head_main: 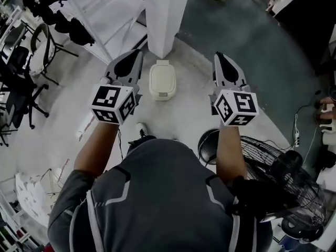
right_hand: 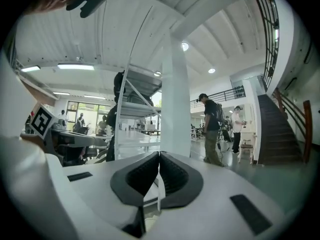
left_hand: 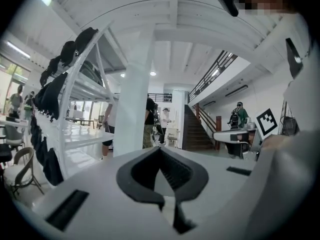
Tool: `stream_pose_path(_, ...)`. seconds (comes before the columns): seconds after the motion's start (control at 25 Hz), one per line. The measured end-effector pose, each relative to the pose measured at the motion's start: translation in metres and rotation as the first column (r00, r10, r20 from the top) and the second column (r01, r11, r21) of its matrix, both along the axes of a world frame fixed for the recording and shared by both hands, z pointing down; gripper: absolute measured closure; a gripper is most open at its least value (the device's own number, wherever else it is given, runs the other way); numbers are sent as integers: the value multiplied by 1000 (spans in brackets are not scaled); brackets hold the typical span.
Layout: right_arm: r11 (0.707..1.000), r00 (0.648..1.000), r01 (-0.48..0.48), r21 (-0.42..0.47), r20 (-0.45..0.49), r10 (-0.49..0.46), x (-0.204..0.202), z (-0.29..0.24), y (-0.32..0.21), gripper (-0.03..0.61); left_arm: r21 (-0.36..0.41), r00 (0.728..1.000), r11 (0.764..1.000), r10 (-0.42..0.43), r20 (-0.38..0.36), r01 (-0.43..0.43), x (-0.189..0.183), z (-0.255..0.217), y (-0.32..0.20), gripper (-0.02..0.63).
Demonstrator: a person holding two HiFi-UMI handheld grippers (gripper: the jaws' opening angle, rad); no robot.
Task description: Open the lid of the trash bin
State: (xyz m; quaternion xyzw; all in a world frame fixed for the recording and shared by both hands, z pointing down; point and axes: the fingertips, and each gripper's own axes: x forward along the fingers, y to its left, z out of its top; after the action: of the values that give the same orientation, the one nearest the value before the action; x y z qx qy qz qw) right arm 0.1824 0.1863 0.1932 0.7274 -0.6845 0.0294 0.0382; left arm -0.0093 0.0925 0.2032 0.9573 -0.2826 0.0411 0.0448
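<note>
Below you and a little ahead, a small cream trash bin (head_main: pixel 162 80) stands on the pale floor, just in front of a white square pillar (head_main: pixel 164 14). From above, its lid appears to lie flat and closed. The bin sits between your 2 grippers in the head view, farther off than both and touched by neither.

Your left gripper (head_main: pixel 131 63) is raised at the left of the bin. Its marker cube (head_main: pixel 113 104) is close to your forearm, and its dark jaws point away from you. In the left gripper view, the left gripper (left_hand: pixel 160 151) has its 2 ribbed black pads meeting at the tips, with nothing between them. Beyond them are the white pillar (left_hand: pixel 132 109), a white rack (left_hand: pixel 75 99) hung with dark items at the left, and a staircase (left_hand: pixel 196 131) farther back.

Your right gripper (head_main: pixel 224 67) is raised at the right of the bin, at about the same height, with its marker cube (head_main: pixel 236 107) nearest you. In the right gripper view, the right gripper (right_hand: pixel 159 156) also has its pads pressed together, holding nothing. The pillar (right_hand: pixel 176 104) rises straight ahead, and people stand well beyond it.

Near your right side, a large black fan (head_main: pixel 273 167) with a wire cage stands on the floor. Black office chairs (head_main: pixel 21 83) are well away at the far left.
</note>
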Motion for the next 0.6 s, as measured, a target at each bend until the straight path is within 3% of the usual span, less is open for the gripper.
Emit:
stream_pose_path(0.32,998,998,-60,-12,-27,59,16,2,-49,551,-13,998,998,62,4,-62,-2,9,-60,604)
stream_pose_path(0.6,998,1000,-14,-61,-26,13,33,37,-86,551,-74,998,997,37,54,-33,14,48,-94,604)
